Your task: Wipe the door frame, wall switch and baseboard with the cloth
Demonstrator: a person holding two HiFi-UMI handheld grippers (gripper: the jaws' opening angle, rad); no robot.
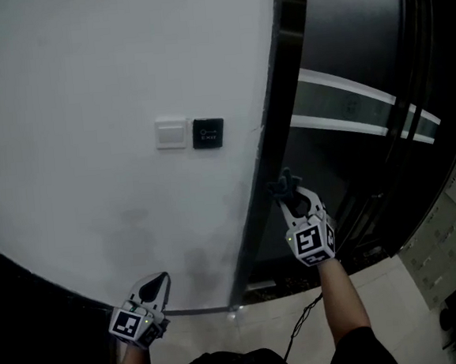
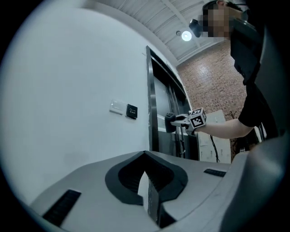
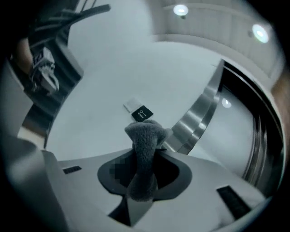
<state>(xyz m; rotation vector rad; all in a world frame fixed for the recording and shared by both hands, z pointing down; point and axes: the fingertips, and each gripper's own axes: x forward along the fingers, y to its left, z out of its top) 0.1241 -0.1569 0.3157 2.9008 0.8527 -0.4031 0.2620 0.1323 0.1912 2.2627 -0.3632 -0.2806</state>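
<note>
The cloth (image 3: pixel 145 133) was a grey, nubbly terry with a rough, fuzzy pile. The wall (image 1: pixel 87 110) looked like smooth, matt white paint. The door frame (image 3: pixel 199 118) was metal with a brushed, satin sheen. The wall switch (image 1: pixel 171 133) was smooth white plastic, and the black button plate (image 1: pixel 208 133) beside it a slightly glossy plastic. The left tongs (image 2: pixel 146 156) had a matt grey plastic shell and dark ribbed pads. The far brick wall (image 2: pixel 213 86) looked rough, and the pale floor tiles (image 1: pixel 397 297) smooth.
</note>
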